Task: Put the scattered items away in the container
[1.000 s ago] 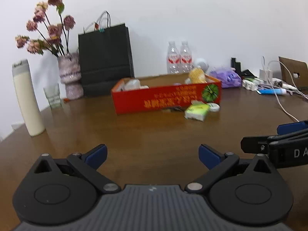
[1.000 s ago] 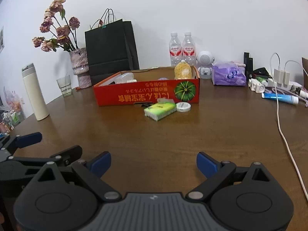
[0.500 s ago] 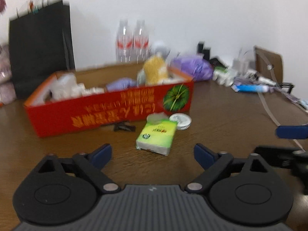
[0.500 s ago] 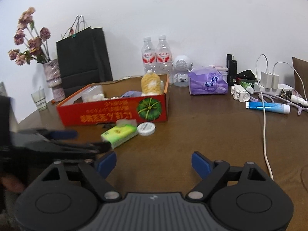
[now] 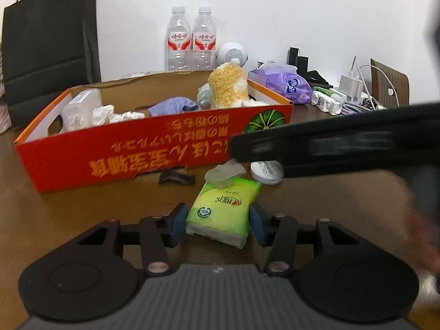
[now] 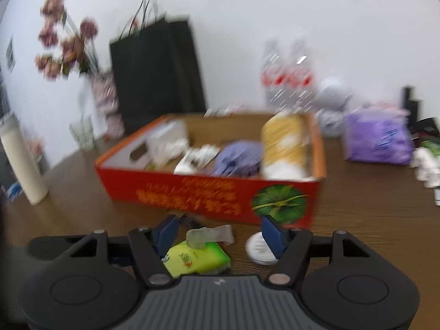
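A red cardboard box [image 5: 115,151] holds a yellow plush, a purple cloth and white items. In front of it on the brown table lie a green tissue pack [image 5: 224,209], a clear plastic piece [image 5: 225,172], a round white tin [image 5: 265,172] and a small black clip [image 5: 177,177]. My left gripper [image 5: 217,224] has its blue pads on both sides of the tissue pack, touching or nearly touching. My right gripper [image 6: 220,232] is open above the tissue pack [image 6: 196,257] and clear piece [image 6: 209,235], with the tin [image 6: 260,250] under its right finger. It crosses the left view as a black blurred bar [image 5: 343,143].
Behind the box stand a black paper bag [image 5: 49,41], two water bottles [image 5: 191,38], a white speaker [image 5: 231,52] and a purple pack [image 5: 286,82]. Chargers and cables [image 5: 354,82] lie at the right. A flower vase [image 6: 103,101], a glass and a white flask [image 6: 23,159] stand left.
Both grippers moved forward to the items before the box. The left gripper narrowed around the tissue pack. The right gripper swung left over the same items.
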